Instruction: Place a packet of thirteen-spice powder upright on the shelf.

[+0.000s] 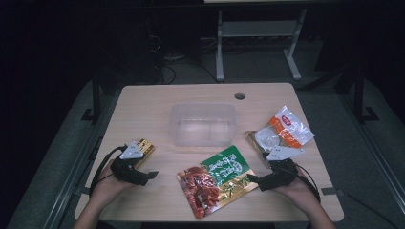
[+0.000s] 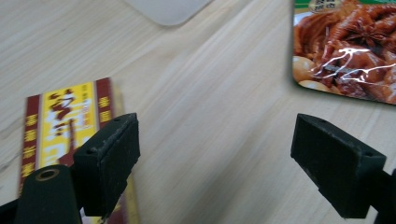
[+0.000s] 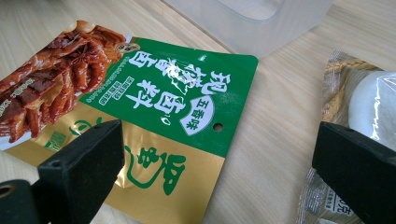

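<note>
dim lab (cables (image 1: pixel 165 67), desk frames (image 1: pixel 260 33))

Each gripper, left gripper (image 1: pixel 152 174) and right gripper (image 1: pixel 251 179), has a black body, two black block-shaped jaws with small holes, a grey three-cornered top plate and a trailing black cable.

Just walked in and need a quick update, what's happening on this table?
A person holds a gripper in each hand, both open and holding nothing. The left gripper hovers beside a red and yellow packet; the right gripper sits at the edge of a green pouch, near a white bag. A clear tub waits mid-table.
</note>
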Demonstrator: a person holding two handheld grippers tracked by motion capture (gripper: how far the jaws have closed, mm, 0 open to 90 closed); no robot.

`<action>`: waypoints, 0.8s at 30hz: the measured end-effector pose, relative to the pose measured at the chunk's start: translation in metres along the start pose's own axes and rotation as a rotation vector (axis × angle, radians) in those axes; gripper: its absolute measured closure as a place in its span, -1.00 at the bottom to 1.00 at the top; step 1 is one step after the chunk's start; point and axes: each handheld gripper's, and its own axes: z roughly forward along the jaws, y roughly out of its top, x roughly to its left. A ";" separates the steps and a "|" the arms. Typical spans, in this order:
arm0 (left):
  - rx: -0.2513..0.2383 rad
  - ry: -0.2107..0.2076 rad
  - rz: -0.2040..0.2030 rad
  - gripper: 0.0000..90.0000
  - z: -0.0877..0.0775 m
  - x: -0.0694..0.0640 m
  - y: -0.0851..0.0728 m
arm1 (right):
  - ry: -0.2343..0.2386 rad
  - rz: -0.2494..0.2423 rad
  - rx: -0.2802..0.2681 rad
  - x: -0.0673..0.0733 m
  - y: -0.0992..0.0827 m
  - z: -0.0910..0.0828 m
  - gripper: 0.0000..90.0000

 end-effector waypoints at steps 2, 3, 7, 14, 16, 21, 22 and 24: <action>-0.007 0.006 -0.010 -0.67 -0.003 0.003 -0.001 | -0.001 0.001 0.000 0.000 0.000 0.000 -0.95; -0.007 0.006 -0.010 -0.67 -0.003 0.003 -0.001 | -0.001 0.001 0.000 0.000 0.000 0.000 -0.95; -0.005 0.012 -0.022 -0.67 -0.006 0.007 -0.001 | -0.003 0.006 -0.004 0.000 0.000 0.000 -0.95; -0.029 0.040 -0.048 -0.67 -0.014 0.019 0.000 | -0.006 0.007 -0.003 0.001 0.000 0.000 -0.95; -0.032 0.053 -0.048 -0.67 -0.016 0.025 -0.001 | -0.006 0.003 -0.006 0.001 0.000 -0.001 -0.95; -0.040 0.068 -0.078 -0.67 -0.018 0.034 -0.004 | -0.004 0.003 -0.005 0.001 0.001 0.000 -0.95; -0.038 0.075 -0.078 -0.67 -0.018 0.039 -0.006 | -0.004 0.004 -0.007 0.001 0.001 0.000 -0.95; -0.029 0.083 -0.086 -0.67 -0.016 0.042 -0.008 | -0.005 0.003 -0.010 0.001 0.001 0.000 -0.94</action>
